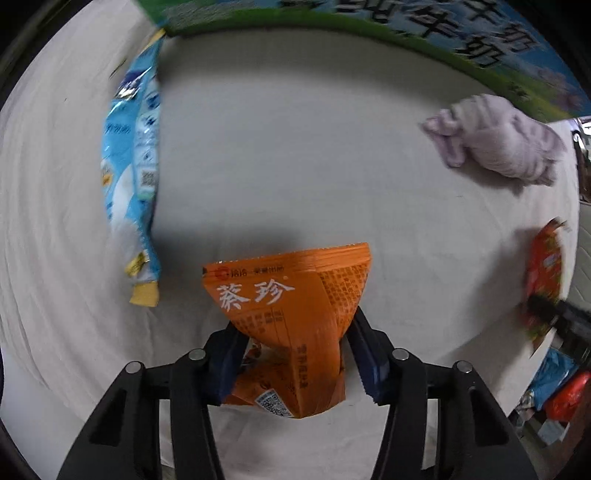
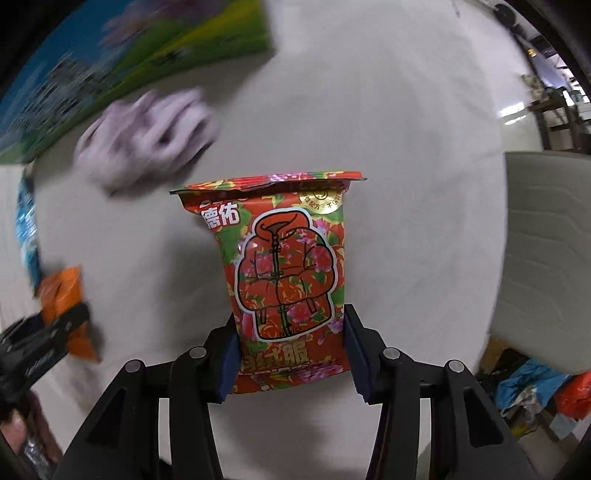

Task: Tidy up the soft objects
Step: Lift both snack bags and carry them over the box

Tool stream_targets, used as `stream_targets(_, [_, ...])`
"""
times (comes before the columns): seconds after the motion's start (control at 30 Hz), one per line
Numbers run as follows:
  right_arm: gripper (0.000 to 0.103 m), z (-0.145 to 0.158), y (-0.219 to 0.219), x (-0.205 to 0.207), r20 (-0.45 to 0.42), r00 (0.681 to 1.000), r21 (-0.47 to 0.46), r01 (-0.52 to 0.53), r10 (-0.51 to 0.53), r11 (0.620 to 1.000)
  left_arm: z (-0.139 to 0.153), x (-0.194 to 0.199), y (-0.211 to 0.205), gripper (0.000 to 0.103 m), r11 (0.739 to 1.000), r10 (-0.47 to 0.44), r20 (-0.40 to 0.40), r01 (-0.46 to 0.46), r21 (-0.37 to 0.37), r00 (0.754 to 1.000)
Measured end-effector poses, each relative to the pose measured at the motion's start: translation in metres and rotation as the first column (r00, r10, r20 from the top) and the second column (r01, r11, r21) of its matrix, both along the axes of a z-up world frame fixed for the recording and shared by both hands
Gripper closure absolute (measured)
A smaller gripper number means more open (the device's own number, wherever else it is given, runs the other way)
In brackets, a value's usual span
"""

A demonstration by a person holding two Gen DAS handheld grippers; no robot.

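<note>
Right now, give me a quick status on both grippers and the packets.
Left gripper clamped on orange packet. Right gripper clamped on red floral packet. Lilac cloth and blue bag lie loose on the sheet. Nothing blocking.

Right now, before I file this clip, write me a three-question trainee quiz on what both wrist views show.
1. True or false: the left gripper has an orange snack packet between its pads.
2. What is printed on the red floral packet in the right gripper? A) a padded jacket B) a fish C) a bottle
3. Name the soft lilac thing lying near the green and blue carton.

Key: 1 true; 2 A; 3 a crumpled lilac cloth.
</note>
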State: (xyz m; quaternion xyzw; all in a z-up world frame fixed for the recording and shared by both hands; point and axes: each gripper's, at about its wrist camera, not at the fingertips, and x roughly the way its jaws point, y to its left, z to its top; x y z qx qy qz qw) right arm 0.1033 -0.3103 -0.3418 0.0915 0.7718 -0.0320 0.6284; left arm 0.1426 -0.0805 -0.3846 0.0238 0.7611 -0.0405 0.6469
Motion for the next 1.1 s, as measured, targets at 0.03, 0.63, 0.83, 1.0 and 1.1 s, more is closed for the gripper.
stream_targets(0.03, [0.051, 0.0, 0.003, -0.003, -0.002, 1.0, 0.01, 0.001, -0.001, 1.0, 0.002, -0.001, -0.006, 0.055, 1.0, -0.02, 0.009, 0.02, -0.006, 1.0])
stream_targets(0.63, [0.051, -0.043, 0.038, 0.008, -0.021, 1.0, -0.08, -0.001, -0.001, 0.997, 0.013, 0.002, -0.039, 0.057, 0.998, -0.066, 0.038, 0.066, 0.006, 0.997])
stream_targets(0.83, [0.055, -0.017, 0.046, 0.014, 0.012, 1.0, -0.061, -0.009, 0.009, 0.998, 0.04, 0.013, -0.025, 0.059, 0.997, -0.066, 0.066, 0.069, -0.039, 0.996])
stream_targets(1.0, [0.055, 0.029, 0.05, 0.019, 0.093, 0.995, -0.015, -0.018, 0.02, 1.0, 0.087, 0.016, -0.026, 0.059, 0.992, -0.06, 0.133, 0.074, -0.104, 0.989])
stream_targets(1.1, [0.055, 0.06, 0.05, 0.026, 0.15, 0.988, 0.01, -0.021, 0.019, 1.0, 0.124, 0.022, -0.026, 0.059, 0.986, -0.051, 0.189, 0.08, -0.148, 0.981])
